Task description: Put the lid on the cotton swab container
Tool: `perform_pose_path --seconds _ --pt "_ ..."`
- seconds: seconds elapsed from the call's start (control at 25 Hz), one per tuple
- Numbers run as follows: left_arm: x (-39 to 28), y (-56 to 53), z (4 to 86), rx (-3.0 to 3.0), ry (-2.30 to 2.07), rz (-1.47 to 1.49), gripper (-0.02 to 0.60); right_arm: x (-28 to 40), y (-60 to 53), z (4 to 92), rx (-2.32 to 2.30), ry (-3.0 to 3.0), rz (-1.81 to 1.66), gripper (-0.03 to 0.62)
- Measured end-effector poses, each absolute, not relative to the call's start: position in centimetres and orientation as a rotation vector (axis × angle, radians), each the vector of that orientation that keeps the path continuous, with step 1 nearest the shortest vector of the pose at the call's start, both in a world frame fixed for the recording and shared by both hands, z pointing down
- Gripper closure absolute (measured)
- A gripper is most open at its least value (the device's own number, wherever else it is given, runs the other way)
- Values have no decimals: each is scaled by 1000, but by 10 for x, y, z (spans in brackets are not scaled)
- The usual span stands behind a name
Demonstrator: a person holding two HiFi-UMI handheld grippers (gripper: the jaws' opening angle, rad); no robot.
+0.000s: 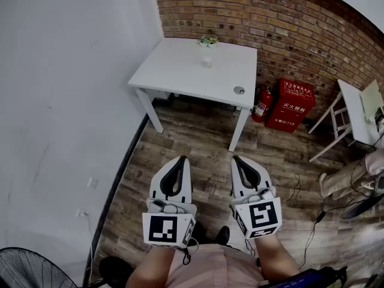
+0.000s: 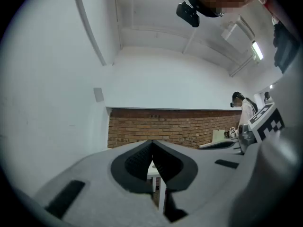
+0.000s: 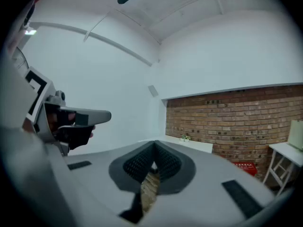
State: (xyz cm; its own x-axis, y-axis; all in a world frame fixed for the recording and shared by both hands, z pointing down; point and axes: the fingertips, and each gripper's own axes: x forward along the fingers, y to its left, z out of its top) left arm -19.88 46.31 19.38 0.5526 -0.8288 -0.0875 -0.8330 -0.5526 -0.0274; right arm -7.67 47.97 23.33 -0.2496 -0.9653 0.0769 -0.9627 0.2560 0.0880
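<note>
A white wall (image 1: 66,101) runs along the left of the white table (image 1: 180,71), and a brick wall (image 1: 288,29) stands behind it, the two meeting at the corner where the table is pushed in. Wooden floor (image 1: 198,137) stretches from under the table toward the camera. A second white desk (image 1: 354,116) stands well to the right of the table, with a person's legs (image 1: 345,176) on the floor in front of it. A red cabinet (image 1: 292,104) sits against the bricks just right of the table, and a fire extinguisher (image 1: 261,102) stands between it and the table's right front leg. A fan (image 1: 27,269) is far from the table, at the lower left by the white wall. Both grippers hang over the floor well short of the table, side by side and pointing level toward it. The left gripper (image 1: 180,159) has its jaws pressed together at the tips with nothing between them, and the right gripper (image 1: 236,158) is likewise closed and empty. On the table, a small clear vessel (image 1: 207,48) with something pale green and white at its top stands near the back edge, close to the bricks. A small grey disc (image 1: 239,90) lies near the table's front right corner, well apart from the vessel. Both are too small to tell for certain whether they are the cotton swab container and its lid.
</note>
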Motion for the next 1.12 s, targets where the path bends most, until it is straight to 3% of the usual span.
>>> perform_pose_path --seconds 0.4,0.44,0.48,0.52,1.12 --pt "-212 452 194 -2687 1509 106 580 -79 473 233 1897 -2382 -17 581" --pt "-214 450 192 -2686 1520 126 537 -80 471 234 1887 -2388 -5 485" --pt "-215 449 190 -2694 1517 144 441 -82 469 235 1876 -2392 5 424" --pt "-215 447 189 -2704 1507 157 410 -83 467 235 1875 -2391 7 420" --pt "-226 435 203 -2761 1382 108 400 -94 459 245 1967 -2315 -7 429"
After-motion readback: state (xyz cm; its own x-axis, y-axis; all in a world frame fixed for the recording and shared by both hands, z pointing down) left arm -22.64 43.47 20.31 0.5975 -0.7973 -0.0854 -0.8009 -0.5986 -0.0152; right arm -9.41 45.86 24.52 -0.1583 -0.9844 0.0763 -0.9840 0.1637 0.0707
